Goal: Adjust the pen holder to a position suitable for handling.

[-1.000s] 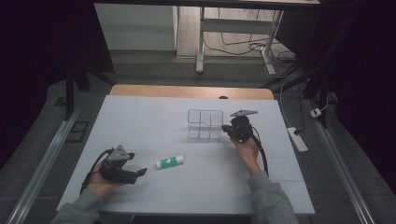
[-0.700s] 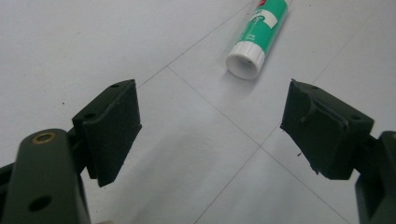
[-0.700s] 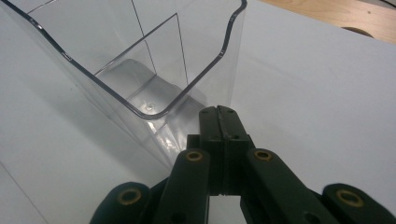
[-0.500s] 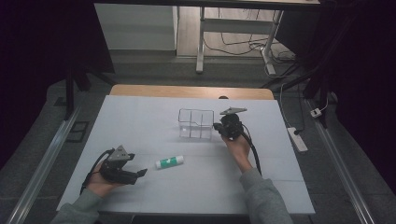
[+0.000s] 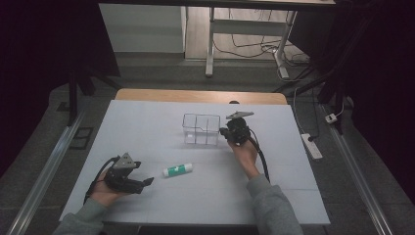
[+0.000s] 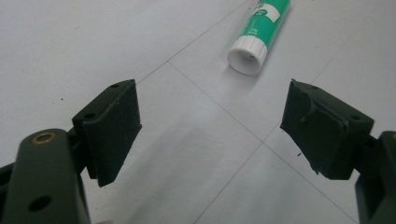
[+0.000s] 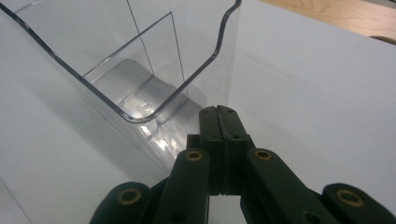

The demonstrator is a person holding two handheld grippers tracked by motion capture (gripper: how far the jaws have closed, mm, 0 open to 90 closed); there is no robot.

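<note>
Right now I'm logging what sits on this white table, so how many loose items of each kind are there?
Clear plastic divided organiser box: 1
Green and white glue stick with white cap: 1
Black hand-held gripper: 2, left and right
Total: 4

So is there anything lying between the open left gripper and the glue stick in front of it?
Nothing visible. In the left gripper view, the left gripper has its jaws spread wide, and only bare white table lies between them and the glue stick, whose white cap end faces the jaws.
</note>
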